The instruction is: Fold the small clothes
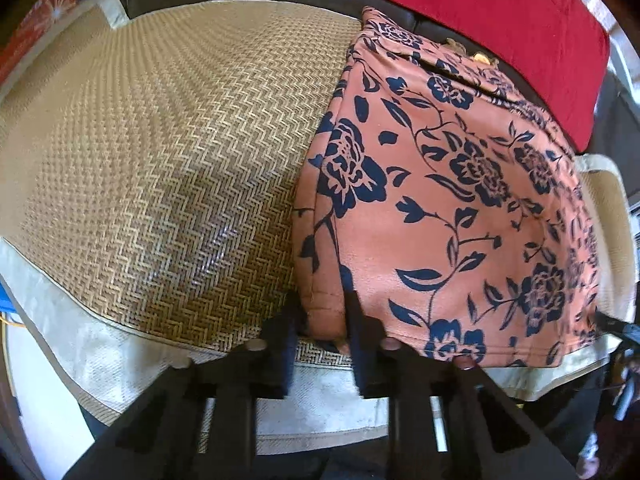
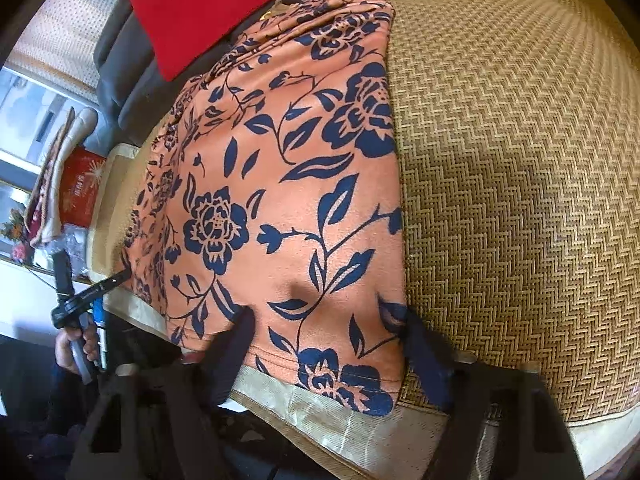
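Note:
An orange garment with dark blue flowers (image 1: 452, 200) lies folded lengthwise on a woven mat (image 1: 168, 152). My left gripper (image 1: 320, 320) sits at the garment's near left corner, its jaws a little apart around the folded edge. In the right wrist view the garment (image 2: 280, 184) fills the left half. My right gripper (image 2: 328, 344) is open wide, its fingers (image 2: 236, 344) spanning the garment's near hem corner. The left gripper also shows in the right wrist view (image 2: 96, 292), at the garment's other near corner.
The woven mat (image 2: 520, 184) has a pale cloth border (image 1: 100, 344) along the near edge. A red cushion (image 1: 480, 16) leans on a dark sofa back behind the garment. A red box (image 2: 82, 188) and clutter stand beyond the mat's end.

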The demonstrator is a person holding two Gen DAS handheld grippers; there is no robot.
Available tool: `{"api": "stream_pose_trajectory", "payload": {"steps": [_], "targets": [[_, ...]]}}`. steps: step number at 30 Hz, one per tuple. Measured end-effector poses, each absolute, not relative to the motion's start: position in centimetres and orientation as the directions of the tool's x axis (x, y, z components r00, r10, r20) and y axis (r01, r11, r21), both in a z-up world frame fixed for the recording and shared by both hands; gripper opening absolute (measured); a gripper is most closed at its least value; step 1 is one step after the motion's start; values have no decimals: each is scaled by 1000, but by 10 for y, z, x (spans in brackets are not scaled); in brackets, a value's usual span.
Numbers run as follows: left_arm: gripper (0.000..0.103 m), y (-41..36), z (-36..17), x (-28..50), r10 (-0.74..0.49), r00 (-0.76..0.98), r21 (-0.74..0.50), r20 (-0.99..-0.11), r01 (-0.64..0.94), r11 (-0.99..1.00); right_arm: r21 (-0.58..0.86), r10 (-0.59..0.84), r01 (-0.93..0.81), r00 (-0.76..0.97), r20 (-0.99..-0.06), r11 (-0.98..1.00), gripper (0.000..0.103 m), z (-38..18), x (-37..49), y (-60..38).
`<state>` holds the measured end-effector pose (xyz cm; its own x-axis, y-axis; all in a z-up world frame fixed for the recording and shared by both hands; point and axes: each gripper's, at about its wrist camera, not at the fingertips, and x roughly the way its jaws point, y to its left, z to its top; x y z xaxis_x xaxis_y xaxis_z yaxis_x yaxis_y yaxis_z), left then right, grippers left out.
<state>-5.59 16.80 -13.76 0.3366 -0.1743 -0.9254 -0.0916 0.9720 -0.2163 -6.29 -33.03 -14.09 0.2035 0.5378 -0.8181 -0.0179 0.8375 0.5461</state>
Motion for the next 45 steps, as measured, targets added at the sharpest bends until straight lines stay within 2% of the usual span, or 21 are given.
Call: {"api": "stream_pose_trajectory", "payload": {"steps": [1, 6, 9, 11, 12, 13, 14, 16, 21, 25, 28, 30, 31, 32, 34, 36, 38, 39, 40, 41, 45], "targets": [[16, 168, -135, -56, -179, 341, -220, -923, -88, 971, 565, 553, 1, 199, -809, 825, 19, -143, -64, -336], [23, 168, -135, -52, -192, 331, -231, -924, -82, 969, 601, 572, 83, 224, -789, 795, 23, -154, -66, -351], [61, 173, -133, -48, -233, 375, -296, -897, -118, 948, 647, 613, 89, 244, -751, 757, 47, -152, -65, -352], [64, 175, -134, -44, -244, 380, -317, -892, -143, 937, 659, 628, 76, 240, -741, 748, 61, -149, -61, -346], [56, 173, -134, -43, -229, 379, -301, -897, -141, 943, 650, 621, 74, 235, -748, 756, 61, -149, -58, -341], [20, 170, -135, -40, -196, 378, -262, -905, -132, 956, 636, 608, 70, 228, -760, 769, 61, -149, -56, -338], [6, 168, -135, -38, -165, 359, -220, -918, -117, 969, 626, 601, 64, 220, -769, 777, 53, -149, -54, -335], [7, 172, -129, -41, -187, 379, -249, -906, -121, 961, 624, 602, 67, 201, -773, 779, 5, -151, -53, -334], [7, 181, -77, -77, -193, 492, -278, -849, -105, 955, 710, 669, 72, 281, -688, 700, 5, -123, -77, -358], [7, 182, -99, -78, -228, 435, -302, -871, -110, 947, 700, 650, 100, 299, -699, 707, 5, -125, -87, -377], [8, 179, -126, -66, -238, 383, -310, -893, -137, 941, 696, 636, 161, 303, -709, 699, 12, -147, -76, -378], [12, 177, -126, -64, -215, 397, -295, -892, -151, 944, 692, 625, 160, 323, -711, 704, 32, -146, -71, -376], [22, 177, -124, -63, -216, 412, -298, -885, -144, 944, 691, 624, 145, 331, -708, 708, 60, -142, -68, -372], [31, 178, -122, -60, -213, 427, -295, -879, -135, 946, 704, 636, 121, 344, -691, 700, 75, -138, -65, -367], [69, 178, -120, -58, -191, 433, -275, -881, -141, 951, 669, 604, 98, 349, -716, 737, 83, -128, -61, -360], [69, 177, -123, -56, -178, 437, -263, -881, -142, 954, 609, 553, 114, 312, -772, 785, 83, -132, -55, -352], [64, 173, -126, -59, -184, 414, -255, -891, -122, 959, 579, 530, 111, 293, -796, 808, 78, -134, -50, -345], [25, 170, -129, -58, -180, 401, -244, -898, -116, 963, 562, 519, 103, 275, -809, 821, 71, -135, -49, -341], [6, 167, -134, -55, -176, 364, -229, -914, -108, 967, 560, 523, 96, 257, -813, 823, 35, -137, -47, -336], [5, 166, -134, -56, -174, 369, -228, -913, -107, 968, 577, 547, 104, 218, -808, 810, 9, -143, -45, -333], [5, 169, -101, -69, -192, 454, -259, -870, -90, 962, 611, 592, 78, 177, -786, 788, 6, -146, -56, -328]]}}
